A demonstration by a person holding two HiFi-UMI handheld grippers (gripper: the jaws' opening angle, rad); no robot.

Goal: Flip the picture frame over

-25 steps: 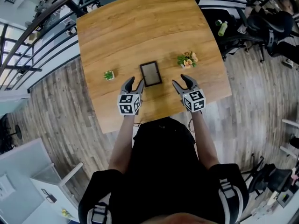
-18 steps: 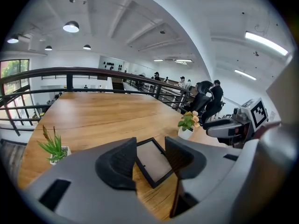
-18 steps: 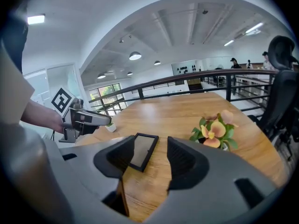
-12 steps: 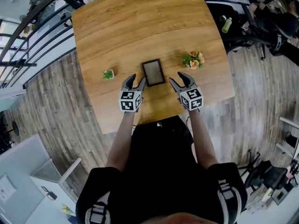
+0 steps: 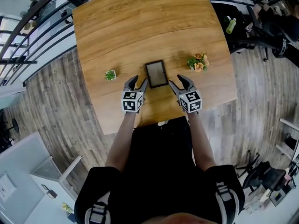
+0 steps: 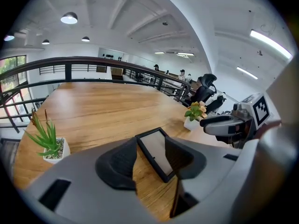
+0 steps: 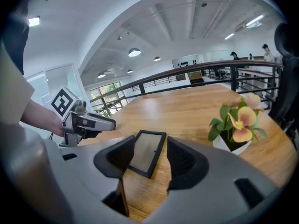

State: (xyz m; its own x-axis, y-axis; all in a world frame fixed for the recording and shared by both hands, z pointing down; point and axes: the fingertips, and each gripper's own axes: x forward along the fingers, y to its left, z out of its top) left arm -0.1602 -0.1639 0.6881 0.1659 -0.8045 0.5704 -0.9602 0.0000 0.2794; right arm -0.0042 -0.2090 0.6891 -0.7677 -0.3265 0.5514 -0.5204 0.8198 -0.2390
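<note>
Both have sunk and drawn inward over the last second, so the left gripper [image 5: 138, 81] and right gripper [image 5: 177, 80], jaws spread and empty, now flank the picture frame [image 5: 156, 73] lying flat just ahead, the flip not yet begun.

Left gripper [image 6: 152, 143] sits low over the wooden table [image 6: 103, 111] with its jaws standing apart, and there in the gap lies the picture frame [image 6: 156, 149], flat on the wood, black border round a pale grey panel, its near end running down between the two dark pads with neither one closed on it. Off to the left stands a small spiky green plant [image 6: 46, 141] in a white pot. To the right, beyond the frame, is a pot of peach flowers [image 6: 195, 113], and beside it the right gripper [image 6: 210, 124] reaches in, its marker cube [image 6: 259, 108] showing. A dark railing [image 6: 93, 62] runs behind the table
</note>
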